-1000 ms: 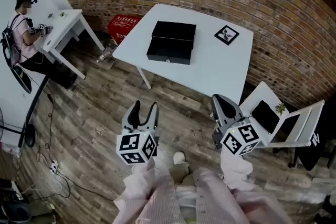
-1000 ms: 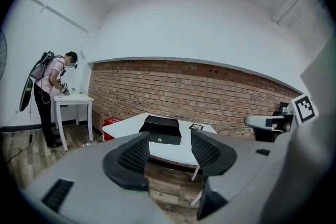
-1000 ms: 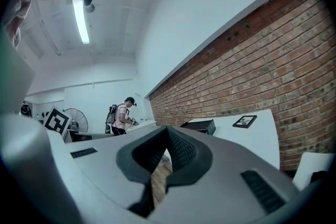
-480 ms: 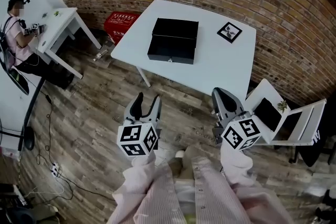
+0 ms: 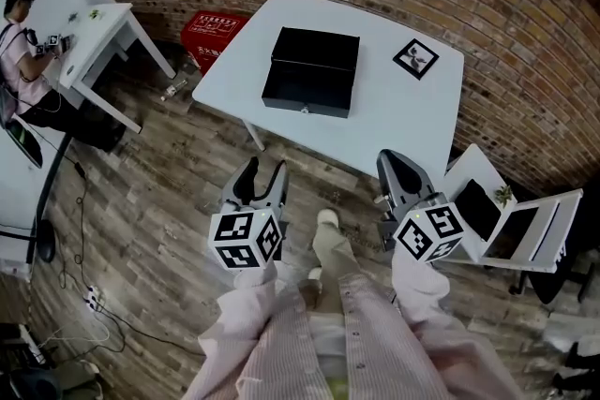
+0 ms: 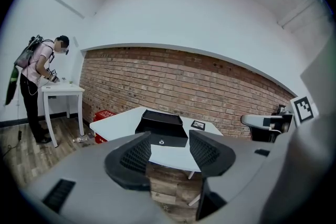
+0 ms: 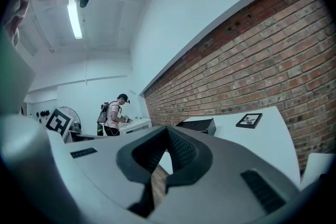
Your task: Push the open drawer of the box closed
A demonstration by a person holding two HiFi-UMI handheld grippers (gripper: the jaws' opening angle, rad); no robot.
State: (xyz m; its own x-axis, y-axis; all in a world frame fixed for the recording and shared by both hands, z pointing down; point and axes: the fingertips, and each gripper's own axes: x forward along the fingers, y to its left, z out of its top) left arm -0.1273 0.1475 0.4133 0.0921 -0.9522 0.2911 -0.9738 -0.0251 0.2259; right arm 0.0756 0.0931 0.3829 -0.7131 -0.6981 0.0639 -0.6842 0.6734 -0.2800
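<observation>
On the table point(image 5: 403, 122), box point(image 5: 317, 45) (drawer point(image 5: 306, 95) open); crate point(image 5: 214, 31) lettering illegible

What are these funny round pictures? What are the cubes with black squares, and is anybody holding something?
There is no robot here. A person stands on a wooden floor with a grabbing tool in each hand, and the cubes with black squares are parts of those tools. The head view comes from a camera on the person's head looking down, so you see the left gripper and the right gripper from above. The two gripper views come from small cameras riding on each tool, looking along its two jaws. The left jaws stand apart and the right jaws are pressed together. Neither holds anything. Ahead is a white table with a black box, its drawer pulled out, and a small framed picture. The tools are not at the box yet.
</observation>
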